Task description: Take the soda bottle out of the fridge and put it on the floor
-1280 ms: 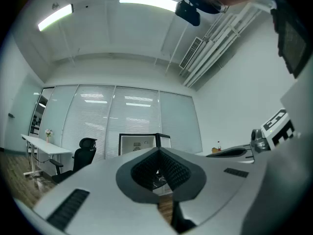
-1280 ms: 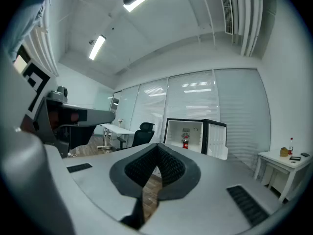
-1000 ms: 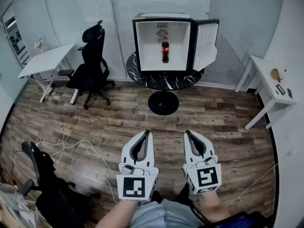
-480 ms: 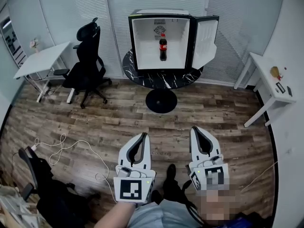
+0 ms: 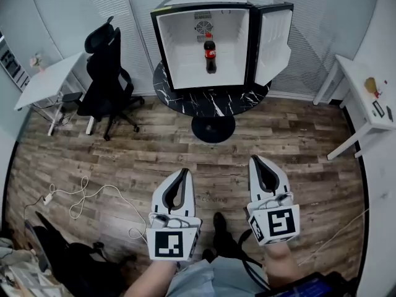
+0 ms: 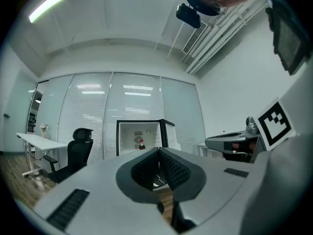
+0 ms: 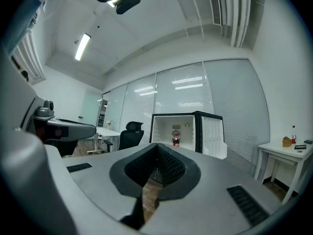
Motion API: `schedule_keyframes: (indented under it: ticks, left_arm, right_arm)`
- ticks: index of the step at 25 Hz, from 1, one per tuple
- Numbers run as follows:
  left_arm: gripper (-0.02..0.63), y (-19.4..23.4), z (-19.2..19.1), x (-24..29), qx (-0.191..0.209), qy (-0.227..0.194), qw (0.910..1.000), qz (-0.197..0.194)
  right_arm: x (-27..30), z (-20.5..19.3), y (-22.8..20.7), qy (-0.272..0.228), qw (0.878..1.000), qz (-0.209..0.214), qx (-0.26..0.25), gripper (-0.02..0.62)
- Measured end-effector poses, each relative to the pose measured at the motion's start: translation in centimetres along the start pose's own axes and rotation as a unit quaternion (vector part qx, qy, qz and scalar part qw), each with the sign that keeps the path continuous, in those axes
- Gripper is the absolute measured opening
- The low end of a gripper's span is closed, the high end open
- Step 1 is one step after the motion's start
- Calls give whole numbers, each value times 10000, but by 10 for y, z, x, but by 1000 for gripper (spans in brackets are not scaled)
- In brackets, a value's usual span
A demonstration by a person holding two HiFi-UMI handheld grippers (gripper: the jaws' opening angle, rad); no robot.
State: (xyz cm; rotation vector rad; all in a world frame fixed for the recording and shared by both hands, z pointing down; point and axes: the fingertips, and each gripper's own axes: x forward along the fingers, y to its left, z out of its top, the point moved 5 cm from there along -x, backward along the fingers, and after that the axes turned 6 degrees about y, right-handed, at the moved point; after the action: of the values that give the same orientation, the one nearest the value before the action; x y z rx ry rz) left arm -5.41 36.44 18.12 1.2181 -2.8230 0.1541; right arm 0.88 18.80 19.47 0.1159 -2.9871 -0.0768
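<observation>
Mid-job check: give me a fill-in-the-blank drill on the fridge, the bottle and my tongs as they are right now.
1. The fridge door stands ___.
2. The soda bottle stands ___ inside the fridge.
3. The left tongs and right tongs each hold ___.
4. In the head view the office chair is on the fridge's ___ side.
Missing words: open; upright; nothing; left.

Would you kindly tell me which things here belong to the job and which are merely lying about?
Job: soda bottle, open fridge, floor, left gripper, right gripper.
Lying about: office chair, white desk, loose cable, side table.
</observation>
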Motion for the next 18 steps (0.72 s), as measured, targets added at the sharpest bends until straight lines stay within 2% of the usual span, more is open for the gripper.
schedule_keyframes:
  ticks: [9,13,18]
  left_arm:
    - [17,19,26,105,57,-69,9999,120]
    - [17,25,39,136,182,-162,9995,193]
    - [15,36,47,161,72,-264,9991,311]
  right_arm:
    - [92,22,-63,-37,10000,54,-55,12]
    - [119,34,-85,-144,9998,80,-147,12]
    - [150,43,-103,-188,9994,112,-263,12]
